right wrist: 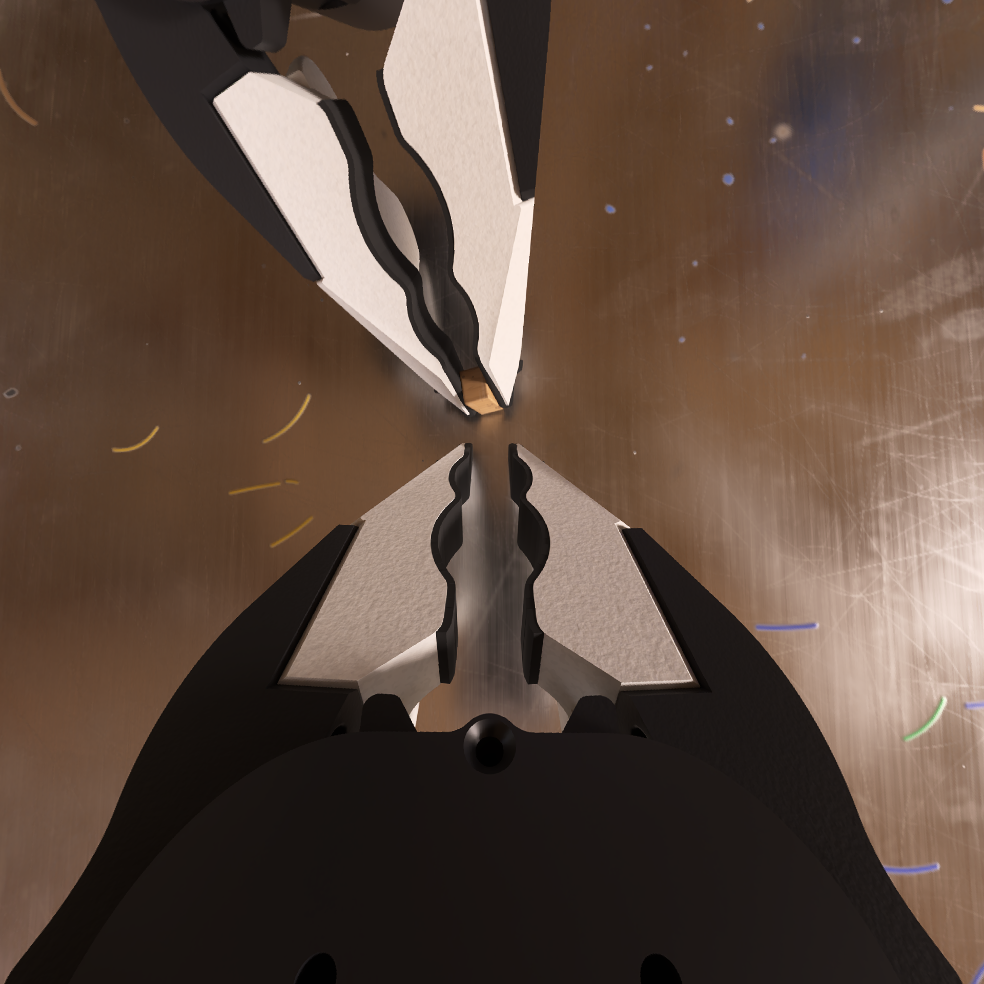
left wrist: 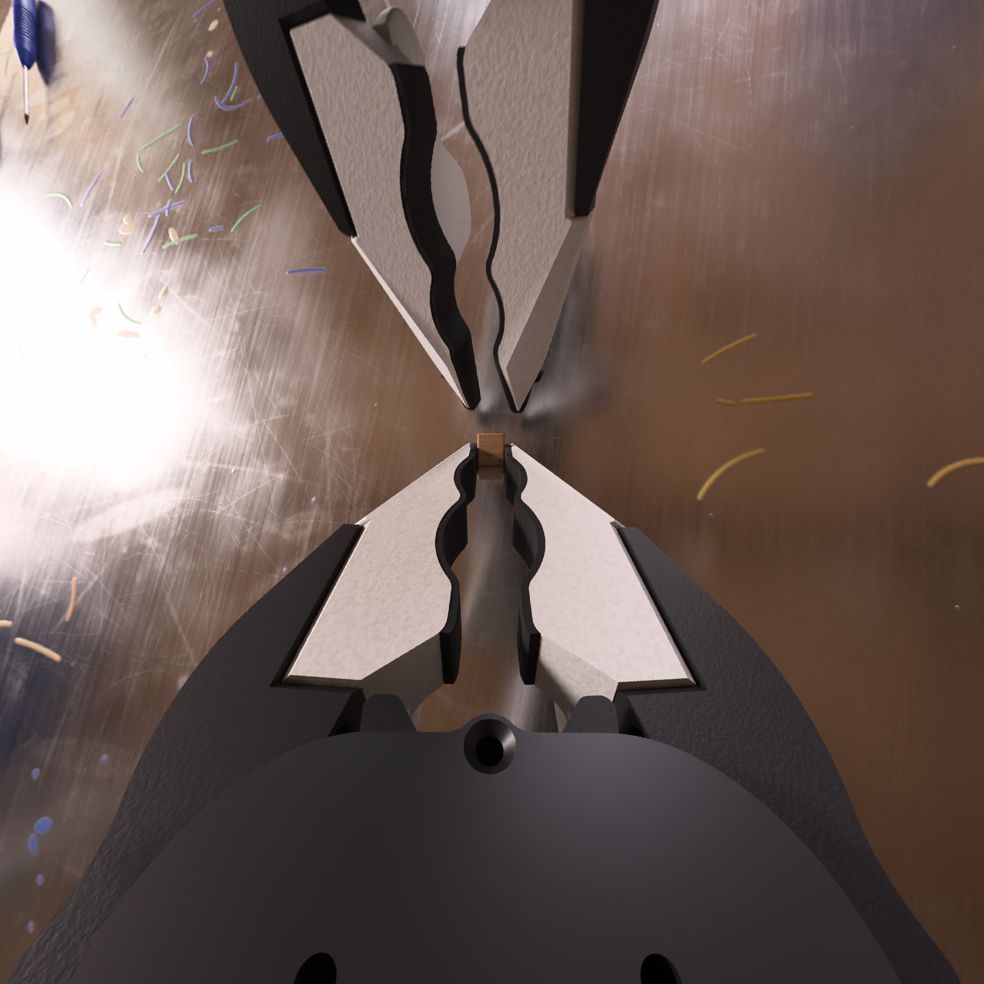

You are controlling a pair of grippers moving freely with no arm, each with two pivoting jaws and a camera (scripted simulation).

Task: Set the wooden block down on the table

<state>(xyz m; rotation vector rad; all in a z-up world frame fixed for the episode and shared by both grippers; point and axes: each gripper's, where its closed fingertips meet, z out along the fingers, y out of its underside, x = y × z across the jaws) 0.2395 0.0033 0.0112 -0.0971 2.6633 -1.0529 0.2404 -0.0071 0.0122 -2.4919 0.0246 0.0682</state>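
A small wooden block sits between the fingertips of my left gripper, which is shut on it. In the right wrist view the block is pinched at the tips of the left gripper, very close to the table or touching it; I cannot tell which. My right gripper faces it tip to tip, a short gap away, its jaws narrowly apart and empty. It also shows from above in the left wrist view.
The table is scratched brown metal with a bright glare at the left. Thin yellow strands, blue and green strands and specks lie scattered on it. A blue-handled tool lies at the far left.
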